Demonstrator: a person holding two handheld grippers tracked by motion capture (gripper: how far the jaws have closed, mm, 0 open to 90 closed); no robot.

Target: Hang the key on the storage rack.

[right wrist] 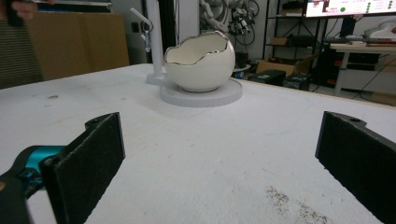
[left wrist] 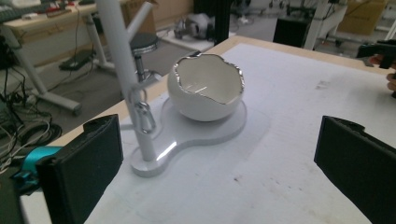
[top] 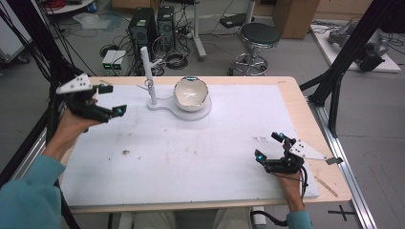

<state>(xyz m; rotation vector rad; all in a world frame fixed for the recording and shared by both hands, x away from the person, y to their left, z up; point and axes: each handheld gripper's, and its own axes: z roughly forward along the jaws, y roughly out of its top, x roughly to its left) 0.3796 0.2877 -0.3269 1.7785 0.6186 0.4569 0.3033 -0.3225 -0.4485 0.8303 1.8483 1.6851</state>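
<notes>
Nothing started: both tools, left tool (top: 109,99) and right tool (top: 269,146), jaws apart, empty; eggshell bowl (top: 191,93) untouched near counter's far edge.

We see even, bright indoor light from overhead in all three views, and the shadows are soft. In the high view the white desk (top: 200,157) reads almost flat, with a faint shadow under the bowl (top: 191,94) and its base. In the left gripper view a glossy highlight streaks the base (left wrist: 187,140) at centre, and the bowl's (left wrist: 205,88) metallic rim glints. The near black pads (left wrist: 84,172) at the lower corners are slightly soft, as is the room at the top. In the right gripper view the screen (right wrist: 350,7) at upper right is blown out, and the background is mildly blurred.
</notes>
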